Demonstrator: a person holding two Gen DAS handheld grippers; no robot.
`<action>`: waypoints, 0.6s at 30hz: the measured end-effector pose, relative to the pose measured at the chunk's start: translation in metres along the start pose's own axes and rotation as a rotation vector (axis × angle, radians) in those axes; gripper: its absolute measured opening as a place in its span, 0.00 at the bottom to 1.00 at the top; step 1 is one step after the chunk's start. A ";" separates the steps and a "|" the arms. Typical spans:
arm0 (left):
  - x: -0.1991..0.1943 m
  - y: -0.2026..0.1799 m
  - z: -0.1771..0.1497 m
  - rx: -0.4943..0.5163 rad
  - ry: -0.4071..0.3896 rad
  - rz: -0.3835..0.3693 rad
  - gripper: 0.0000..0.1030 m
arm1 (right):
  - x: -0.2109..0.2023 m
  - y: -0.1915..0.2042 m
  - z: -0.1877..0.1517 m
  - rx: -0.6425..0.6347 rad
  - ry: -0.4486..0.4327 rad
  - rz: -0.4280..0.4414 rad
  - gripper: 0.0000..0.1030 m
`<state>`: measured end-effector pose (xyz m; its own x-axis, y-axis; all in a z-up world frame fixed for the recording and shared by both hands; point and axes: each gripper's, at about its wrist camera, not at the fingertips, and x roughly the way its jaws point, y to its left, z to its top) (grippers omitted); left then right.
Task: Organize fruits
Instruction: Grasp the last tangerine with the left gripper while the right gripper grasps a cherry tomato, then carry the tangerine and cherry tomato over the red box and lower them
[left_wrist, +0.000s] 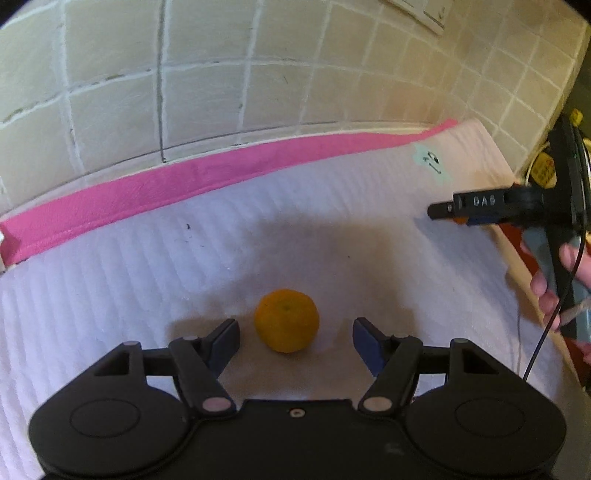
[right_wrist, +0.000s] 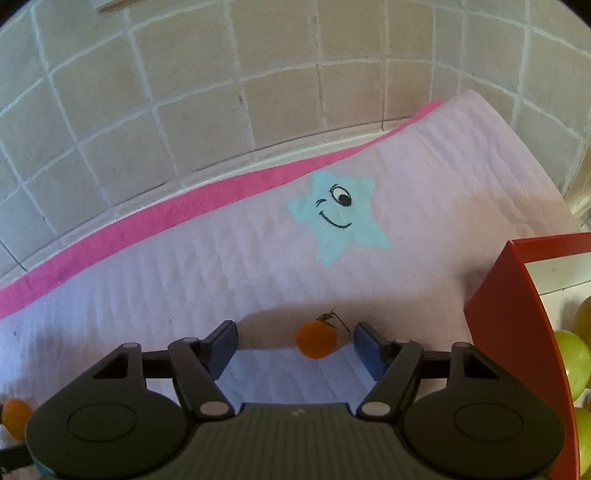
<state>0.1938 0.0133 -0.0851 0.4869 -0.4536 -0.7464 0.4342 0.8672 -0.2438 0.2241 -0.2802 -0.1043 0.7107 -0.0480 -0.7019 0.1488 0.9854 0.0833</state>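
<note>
Tongs on my left gripper (left_wrist: 295, 341) stand apart around a round orange mandarin (left_wrist: 286, 320) mid-towel; only this view reads "DAS". My right gripper (right_wrist: 295, 341) gapes around a small stemmed orange fruit (right_wrist: 316, 343) beside the red box (right_wrist: 517, 314).

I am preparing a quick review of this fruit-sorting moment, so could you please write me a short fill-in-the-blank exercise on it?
1. The left gripper has its jaws open on either side of a round ____ fruit.
2. The small stemmed fruit lies between the pads of the ____ gripper.
3. The towel has a smiling ____ stitched on it.
4. The green fruits sit inside a box coloured ____.

Missing words: orange; right; star; red
</note>
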 end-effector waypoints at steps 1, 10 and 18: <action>0.000 0.000 -0.001 -0.001 -0.004 0.002 0.78 | 0.000 0.001 0.000 -0.008 -0.002 -0.004 0.70; 0.002 -0.006 -0.003 0.008 -0.018 0.048 0.66 | -0.003 -0.002 -0.001 0.005 -0.007 -0.009 0.56; -0.004 -0.003 -0.002 -0.006 -0.028 0.073 0.43 | -0.010 -0.007 -0.002 0.013 0.001 0.021 0.22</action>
<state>0.1890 0.0126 -0.0831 0.5383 -0.3946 -0.7447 0.3921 0.8994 -0.1932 0.2146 -0.2865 -0.0992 0.7130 -0.0269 -0.7007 0.1425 0.9840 0.1072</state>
